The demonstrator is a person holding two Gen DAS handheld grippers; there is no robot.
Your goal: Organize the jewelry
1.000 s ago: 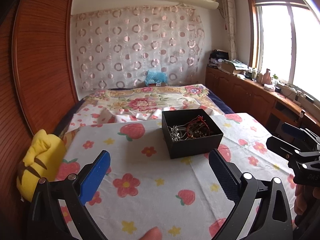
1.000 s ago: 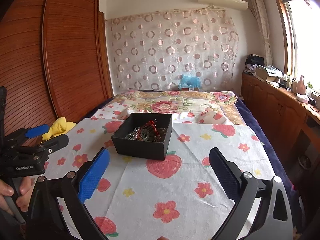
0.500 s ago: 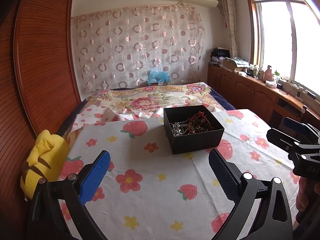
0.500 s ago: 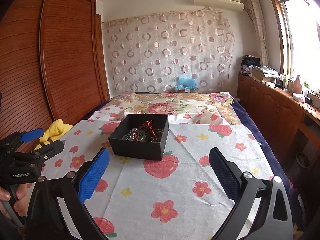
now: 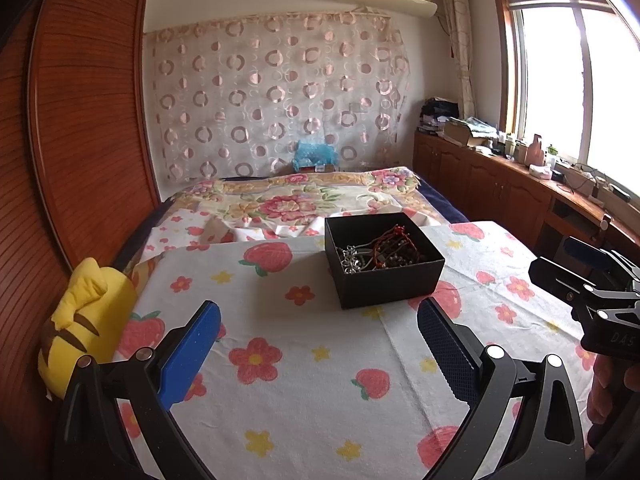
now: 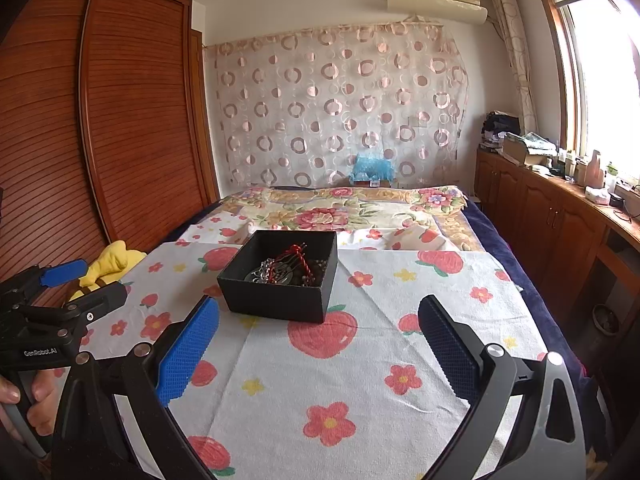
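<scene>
A black open box (image 5: 384, 270) stands on the strawberry-print cloth (image 5: 304, 352) and shows in the right wrist view (image 6: 280, 280) too. It holds a tangle of jewelry (image 5: 378, 254): silver chains, dark beads and a red corded piece (image 6: 298, 256). My left gripper (image 5: 318, 340) is open and empty, short of the box and to its left. My right gripper (image 6: 318, 340) is open and empty, short of the box and to its right. Each gripper shows in the other's view, the right (image 5: 576, 276) and the left (image 6: 68, 292).
A yellow plush toy (image 5: 84, 312) lies at the cloth's left edge by the wooden wardrobe (image 5: 80, 120). A floral bedspread (image 5: 304, 200) lies behind the box. Wooden cabinets (image 5: 500, 192) with clutter run along the right wall under the window.
Both grippers have drawn back and risen slightly, so the box sits a little farther off in both views. Both stayed open.
</scene>
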